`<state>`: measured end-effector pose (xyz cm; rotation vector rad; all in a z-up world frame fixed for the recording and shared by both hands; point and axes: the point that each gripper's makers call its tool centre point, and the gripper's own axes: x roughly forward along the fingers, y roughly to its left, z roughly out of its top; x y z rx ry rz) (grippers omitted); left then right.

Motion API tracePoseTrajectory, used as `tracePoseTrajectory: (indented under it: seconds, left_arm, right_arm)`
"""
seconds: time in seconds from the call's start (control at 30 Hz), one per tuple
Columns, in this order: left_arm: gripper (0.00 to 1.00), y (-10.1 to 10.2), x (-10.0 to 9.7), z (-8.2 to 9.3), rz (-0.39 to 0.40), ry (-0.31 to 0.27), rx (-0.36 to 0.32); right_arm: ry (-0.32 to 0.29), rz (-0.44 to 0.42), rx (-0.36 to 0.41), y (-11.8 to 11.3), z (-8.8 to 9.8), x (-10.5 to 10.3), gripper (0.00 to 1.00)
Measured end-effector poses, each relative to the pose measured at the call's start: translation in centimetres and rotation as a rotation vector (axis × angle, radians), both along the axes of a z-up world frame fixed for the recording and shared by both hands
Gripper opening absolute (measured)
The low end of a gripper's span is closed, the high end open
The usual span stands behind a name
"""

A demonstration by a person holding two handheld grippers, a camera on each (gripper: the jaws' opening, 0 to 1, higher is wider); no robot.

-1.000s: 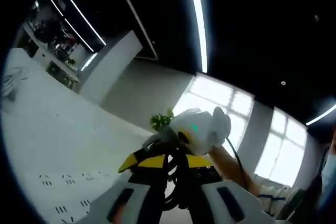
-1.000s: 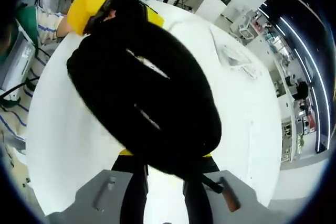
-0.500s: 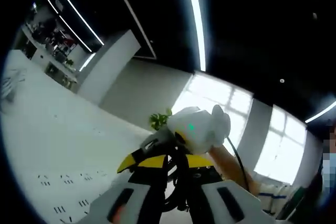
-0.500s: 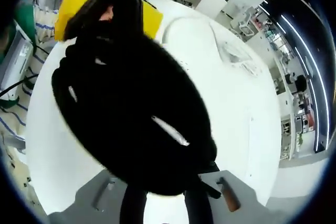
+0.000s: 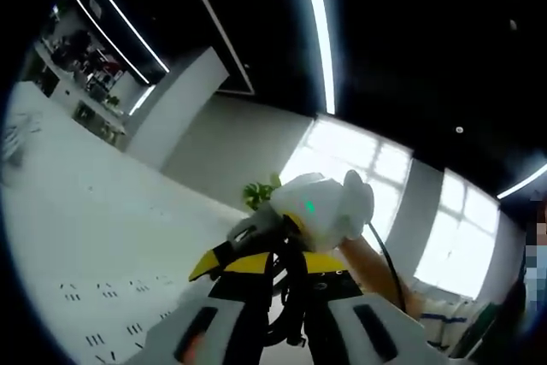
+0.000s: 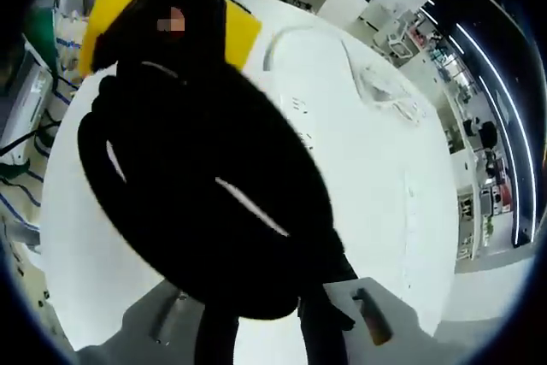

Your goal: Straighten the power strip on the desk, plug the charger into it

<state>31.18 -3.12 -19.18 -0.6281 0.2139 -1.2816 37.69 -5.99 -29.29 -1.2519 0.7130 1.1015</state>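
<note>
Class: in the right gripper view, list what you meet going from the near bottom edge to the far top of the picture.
Right gripper → black coiled cable → power strip → white cable bundle

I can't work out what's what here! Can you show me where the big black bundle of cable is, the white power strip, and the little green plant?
Black coiled cable bundle [image 6: 214, 211]: right gripper view, middle of the coil.
White power strip [image 6: 299, 121]: right gripper view, its socket face.
Green leafy plant [image 5: 261, 193]: left gripper view, its leaves.

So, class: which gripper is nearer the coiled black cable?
Right. The right gripper has the coiled black cable bunched right at its jaws; the left gripper, opposite, grips cable strands beside the white charger.
</note>
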Motion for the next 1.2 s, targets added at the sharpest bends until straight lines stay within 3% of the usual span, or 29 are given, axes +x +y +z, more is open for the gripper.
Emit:
tracePoseTrajectory:
  seconds: [0.13, 0.53, 0.73, 1.0, 1.2]
  left_arm:
    - [0.11, 0.2, 0.2, -0.3, 0.007, -0.002, 0.013]
    - [0.11, 0.3, 0.2, 0.0, 0.018, 0.002, 0.001]
    - [0.11, 0.9, 0.6, 0.1, 0.049, 0.003, -0.001]
    - [0.11, 2.3, 1.6, 0.8, 0.096, 0.011, -0.034]
    - [0.11, 2.9, 2.6, 0.4, 0.143, 0.010, -0.010]
  right_arm:
    - [-0.013, -0.024, -0.084, 0.5, 0.0, 0.3, 0.23]
    - [0.008, -0.007, 0.014, 0.3, -0.8, -1.3, 0.23]
    - [-0.004, -0.013, -0.012, 0.3, -0.6, -0.7, 0.24]
    - [0.003, -0.009, 0.029, 0.5, -0.2, 0.1, 0.24]
    - [-0.009, -0.007, 0.002, 0.4, -0.2, 0.1, 0.24]
